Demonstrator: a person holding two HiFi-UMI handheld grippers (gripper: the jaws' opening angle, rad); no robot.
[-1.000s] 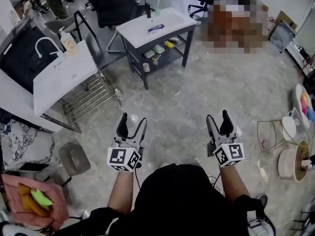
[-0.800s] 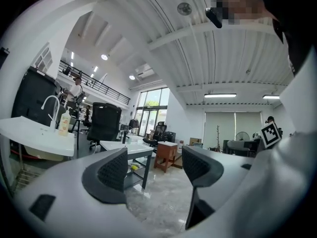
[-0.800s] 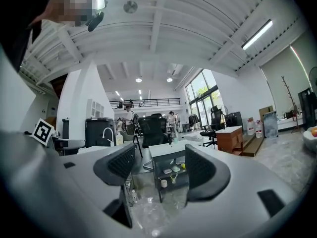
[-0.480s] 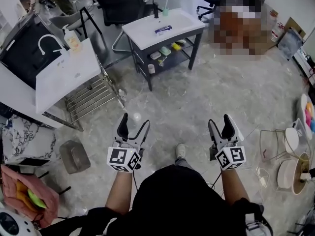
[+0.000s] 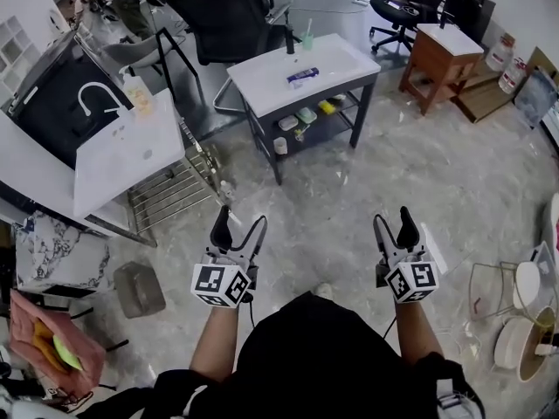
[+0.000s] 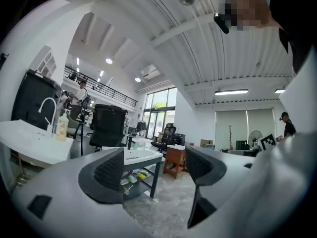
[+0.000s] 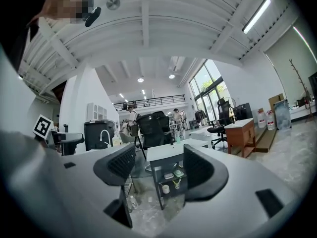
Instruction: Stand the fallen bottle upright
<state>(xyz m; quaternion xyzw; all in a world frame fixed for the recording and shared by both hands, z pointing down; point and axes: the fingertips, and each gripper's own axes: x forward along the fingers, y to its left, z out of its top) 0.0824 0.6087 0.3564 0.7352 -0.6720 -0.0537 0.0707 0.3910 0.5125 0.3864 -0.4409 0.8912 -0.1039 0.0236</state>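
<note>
Left hand-held gripper (image 5: 240, 218) is wide open; its jaws have just been opening, with nothing between them, only floor (image 5: 332, 190) and distant furniture beyond. The right hand-held gripper (image 5: 391, 216) is also spread, and nothing sits between its pads or touches them. Both are held level, side by side, pointing at the white tabletop (image 5: 262, 72) and well short of it. The bottle (image 5: 302, 75) looks like the purple item lying flat on that tabletop near the black tap (image 5: 288, 40), though it is too small to be sure.
</note>
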